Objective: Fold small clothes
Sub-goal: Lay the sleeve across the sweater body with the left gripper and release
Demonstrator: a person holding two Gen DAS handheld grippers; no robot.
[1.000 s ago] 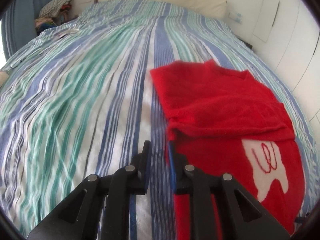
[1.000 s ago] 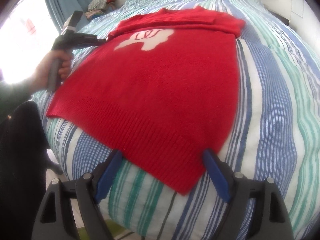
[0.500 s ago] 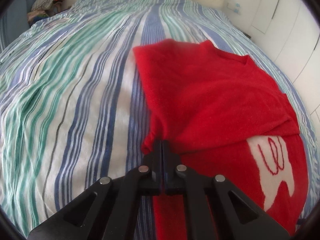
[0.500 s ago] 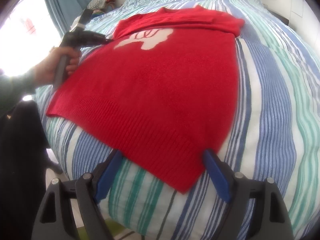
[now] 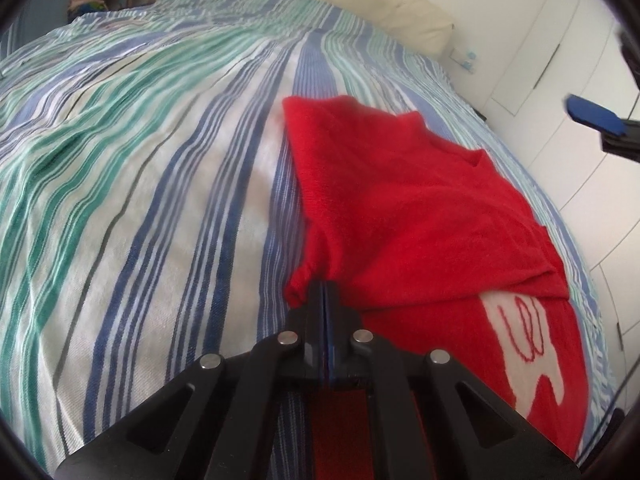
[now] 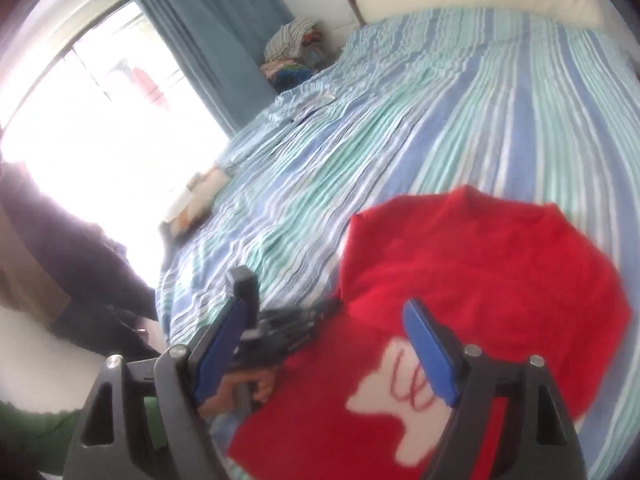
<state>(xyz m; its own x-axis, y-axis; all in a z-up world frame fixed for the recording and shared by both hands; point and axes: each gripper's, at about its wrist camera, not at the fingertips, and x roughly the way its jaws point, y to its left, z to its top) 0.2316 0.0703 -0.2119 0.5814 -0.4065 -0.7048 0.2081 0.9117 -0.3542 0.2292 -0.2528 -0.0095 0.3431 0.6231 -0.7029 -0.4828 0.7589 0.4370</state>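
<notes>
My left gripper (image 5: 323, 292) is clenching a bunched bit of the red sweater (image 5: 400, 208), its jaws pressed together on the fabric at the sweater's left edge, just where the folded-over top layer is ending and the white motif (image 5: 532, 360) panel is beginning. From that pinch the folded part is running away from me toward the head of the bed, and the rest of the body is trailing back under and to the right of my wrist, so the sweater's long axis is lying roughly along the stripes of the striped bedspread (image 5: 140, 184). The garment is sitting toward the bed's right side, near the white wardrobe doors (image 5: 560, 80), with the wide bare stretch of bedspread lying to its left.

My right gripper (image 6: 328, 344) is hanging above the sweater with nothing between its blue pads (image 6: 430, 354); the jaws are closing slightly but standing wide. Through it I am looking down on the motif and the folded top, with my left hand (image 6: 236, 390) and its gripper showing at the sweater's near left edge.

I am judging that the coming move depends on this: the left is already holding the left edge, while the opposite edge is lying to the right, the side my free right gripper is nearer to. Any fold across should be running crosswise to the stripes
</notes>
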